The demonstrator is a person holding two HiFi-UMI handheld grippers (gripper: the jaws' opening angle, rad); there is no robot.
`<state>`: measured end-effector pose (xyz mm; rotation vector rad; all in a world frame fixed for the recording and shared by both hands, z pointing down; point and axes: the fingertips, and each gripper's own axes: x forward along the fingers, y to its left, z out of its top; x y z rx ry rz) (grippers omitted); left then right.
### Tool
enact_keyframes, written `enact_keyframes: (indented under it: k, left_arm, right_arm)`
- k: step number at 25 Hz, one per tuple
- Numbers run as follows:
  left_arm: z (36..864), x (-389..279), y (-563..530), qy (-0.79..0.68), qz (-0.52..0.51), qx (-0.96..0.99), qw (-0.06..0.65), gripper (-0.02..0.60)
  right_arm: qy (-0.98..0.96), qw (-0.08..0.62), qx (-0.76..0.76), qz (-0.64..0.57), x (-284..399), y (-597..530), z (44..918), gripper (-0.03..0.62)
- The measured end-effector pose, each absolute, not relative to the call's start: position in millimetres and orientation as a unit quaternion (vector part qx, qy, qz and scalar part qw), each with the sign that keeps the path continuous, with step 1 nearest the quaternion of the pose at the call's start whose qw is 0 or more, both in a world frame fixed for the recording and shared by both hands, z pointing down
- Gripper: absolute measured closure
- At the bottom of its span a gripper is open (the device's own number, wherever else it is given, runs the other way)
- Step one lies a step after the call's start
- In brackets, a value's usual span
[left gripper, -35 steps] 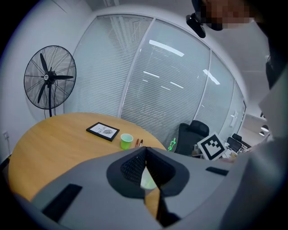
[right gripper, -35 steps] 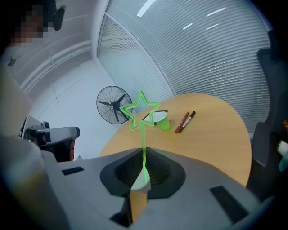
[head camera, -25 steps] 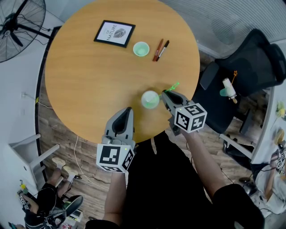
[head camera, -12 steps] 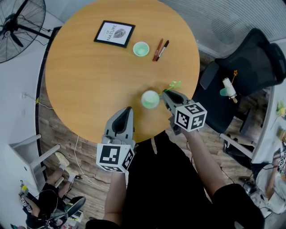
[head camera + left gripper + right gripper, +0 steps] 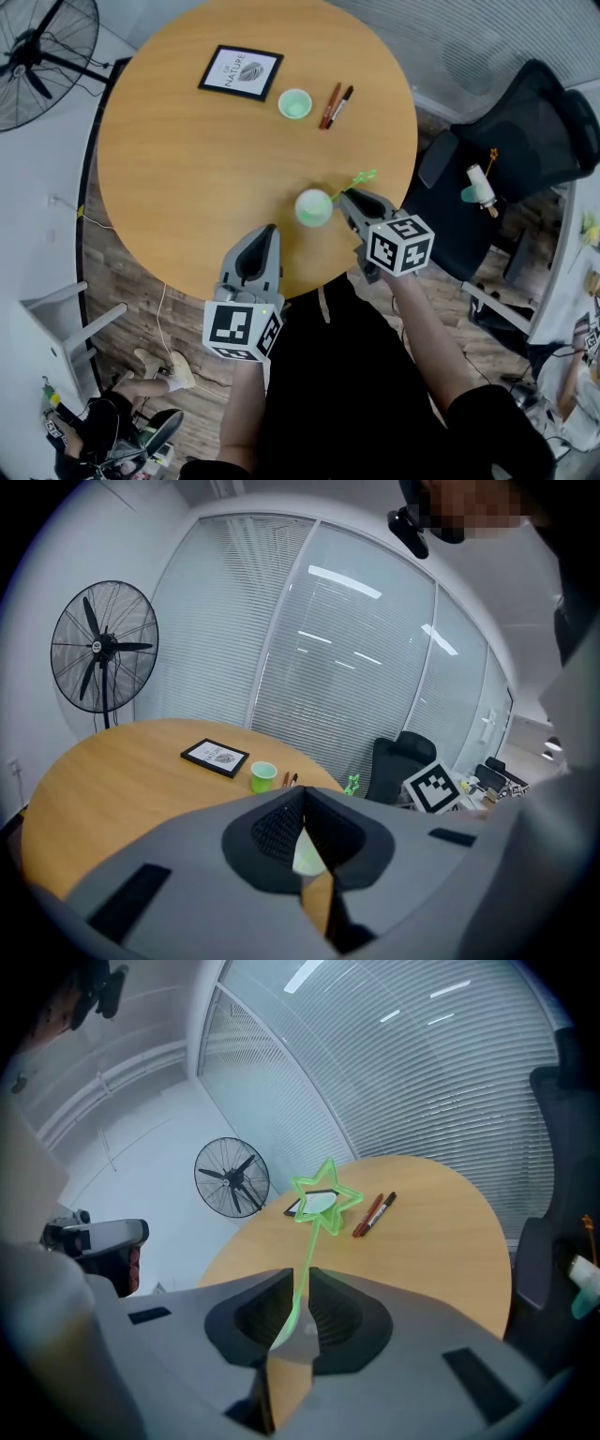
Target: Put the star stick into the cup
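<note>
Two grippers faced the cup [image 5: 314,207]: the right gripper [image 5: 349,199], nearer, clamped the star stick [image 5: 311,1258] by its stem, star pointing forward past its tips, cup just left of them; the left gripper [image 5: 265,234] hung closed and empty.

— How does the light fall?
— Bright and even in the head view. The table [image 5: 187,159] carries only a faint, soft shadow beside the cup [image 5: 314,207]. In the left gripper view, lamp streaks glare across the blinds [image 5: 328,686].
— And the sharpness?
— The head view is crisp. Both gripper views bend strongly and go dark at the corners. The right gripper [image 5: 300,1283] looms grey and soft near the lens, while the star stick [image 5: 312,1241] stands out vivid green.
</note>
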<state>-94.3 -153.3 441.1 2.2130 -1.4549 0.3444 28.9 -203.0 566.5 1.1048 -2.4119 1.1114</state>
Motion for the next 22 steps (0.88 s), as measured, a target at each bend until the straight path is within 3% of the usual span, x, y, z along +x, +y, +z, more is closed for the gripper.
enact_keyframes:
  k: [22]
  left_arm:
    - [418.6,-70.1,-112.7,-0.554,0.129,0.796,0.208,0.583]
  right_arm:
    - [-0.854,0.105,0.354,0.366,46.5,-176.5,534.2,0.540]
